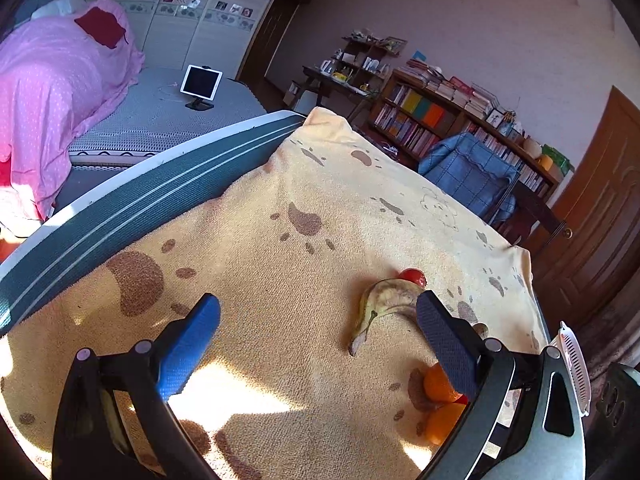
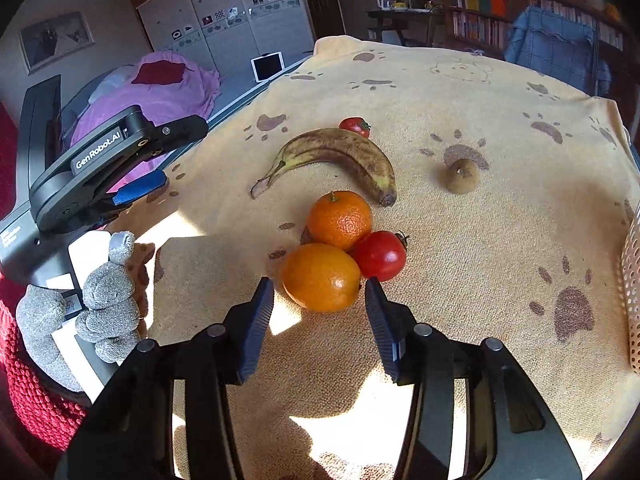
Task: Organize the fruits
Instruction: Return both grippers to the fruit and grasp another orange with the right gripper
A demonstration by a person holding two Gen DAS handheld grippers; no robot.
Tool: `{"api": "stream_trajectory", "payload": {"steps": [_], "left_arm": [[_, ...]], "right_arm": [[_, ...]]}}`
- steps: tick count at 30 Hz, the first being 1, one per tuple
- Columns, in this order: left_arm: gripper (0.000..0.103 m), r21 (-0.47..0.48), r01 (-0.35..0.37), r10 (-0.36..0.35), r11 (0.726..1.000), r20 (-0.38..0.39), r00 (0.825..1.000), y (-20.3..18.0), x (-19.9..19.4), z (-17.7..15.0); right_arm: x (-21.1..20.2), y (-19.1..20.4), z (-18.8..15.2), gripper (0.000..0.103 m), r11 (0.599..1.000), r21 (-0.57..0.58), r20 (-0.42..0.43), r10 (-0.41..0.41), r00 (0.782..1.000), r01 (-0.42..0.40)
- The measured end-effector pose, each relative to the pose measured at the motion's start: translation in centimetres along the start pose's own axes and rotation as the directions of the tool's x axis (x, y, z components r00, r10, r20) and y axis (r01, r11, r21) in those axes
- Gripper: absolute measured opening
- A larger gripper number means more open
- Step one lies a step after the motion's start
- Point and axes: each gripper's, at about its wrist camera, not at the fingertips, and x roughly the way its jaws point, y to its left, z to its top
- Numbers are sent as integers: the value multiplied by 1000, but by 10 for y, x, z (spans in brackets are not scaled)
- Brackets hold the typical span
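In the right wrist view a large orange [image 2: 321, 277] lies just in front of my open right gripper [image 2: 319, 293], between its fingertips. Behind it sit a mandarin [image 2: 339, 219] and a red tomato [image 2: 380, 255], touching. A spotted banana [image 2: 340, 156], a small strawberry-like red fruit [image 2: 355, 126] and a kiwi [image 2: 463, 176] lie further back. My left gripper [image 1: 318, 312] is open and empty above the towel, left of the fruit; the banana [image 1: 384, 304] and oranges [image 1: 438, 386] show by its right finger. It also shows in the right wrist view [image 2: 138, 192].
A yellow paw-print towel [image 2: 500, 120] covers the table. A perforated basket [image 2: 632, 280] stands at the right edge, also seen in the left wrist view [image 1: 576, 360]. A bed with a pink cover [image 1: 60, 92] and bookshelves [image 1: 440, 120] stand beyond.
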Motion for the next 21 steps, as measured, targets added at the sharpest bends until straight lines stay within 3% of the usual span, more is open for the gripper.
{"api": "stream_trajectory", "payload": {"steps": [9,11,21], "left_arm": [[97,4,-10,10,1000,-3,1000,4,5,-3],[97,14,-12,12,1000,-2,1000,3,5,-4],[97,95,-8,9,995,-8,1000,-13,8,-10]], "right_arm": [[21,3,8,49,999,8,-13,-35,999,35],[19,4,7,45,999,-3,-8,-44,999,44],[-10,-15,-15,45,998,15,16,-67,998,67]]}}
